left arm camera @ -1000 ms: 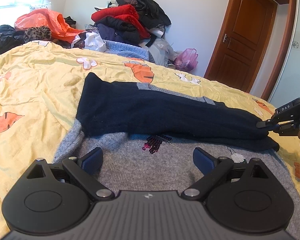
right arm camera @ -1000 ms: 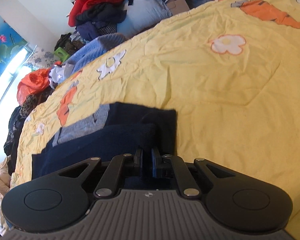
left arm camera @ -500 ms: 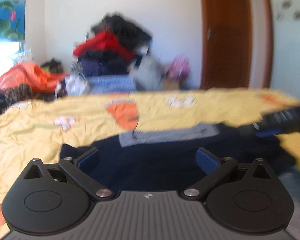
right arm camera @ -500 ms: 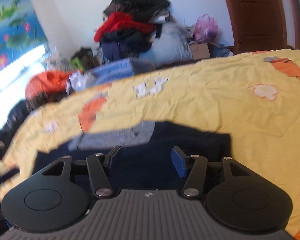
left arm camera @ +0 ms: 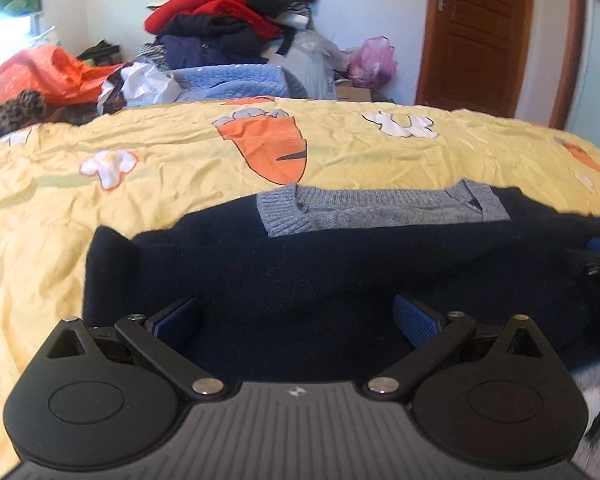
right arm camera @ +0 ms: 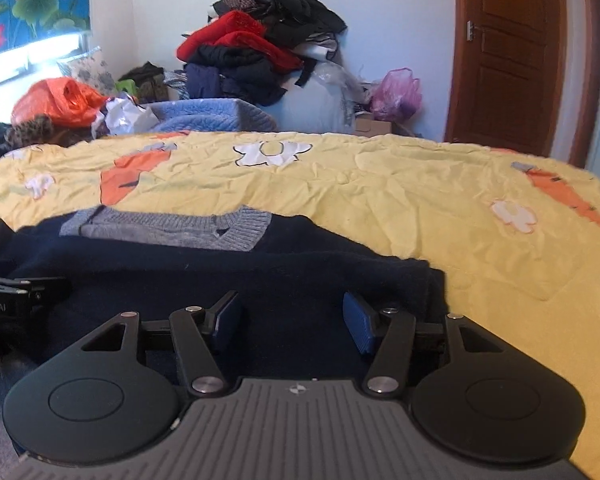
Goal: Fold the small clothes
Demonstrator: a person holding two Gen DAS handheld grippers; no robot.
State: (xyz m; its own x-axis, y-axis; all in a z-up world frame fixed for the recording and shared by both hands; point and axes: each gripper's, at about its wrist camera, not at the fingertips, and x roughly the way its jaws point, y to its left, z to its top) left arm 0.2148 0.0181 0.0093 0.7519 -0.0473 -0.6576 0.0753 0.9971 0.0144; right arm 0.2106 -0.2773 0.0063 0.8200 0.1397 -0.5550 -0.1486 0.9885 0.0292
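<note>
A small sweater with dark navy sleeves (left arm camera: 320,272) and a grey ribbed collar (left arm camera: 380,210) lies on the yellow bedspread (left arm camera: 100,208); both sleeves are folded across its front. It also shows in the right wrist view (right arm camera: 240,272), grey collar (right arm camera: 168,228) at the far side. My left gripper (left arm camera: 296,320) is open and empty, low over the left part of the navy fabric. My right gripper (right arm camera: 292,322) is open and empty over the right part, near the sleeve's edge. The other gripper's black body shows at each view's side (right arm camera: 12,300).
A tall heap of red, black and blue clothes (left arm camera: 236,20) stands beyond the bed's far edge, with an orange bag (left arm camera: 40,76) at the left and a pink bag (left arm camera: 372,62). A brown door (left arm camera: 480,32) is at the back right. Bare yellow bedspread spreads right (right arm camera: 480,240).
My right gripper let go of the navy sleeve and opened. Both grippers swung level and lower, now side by side over the folded sleeves, facing the collar.
</note>
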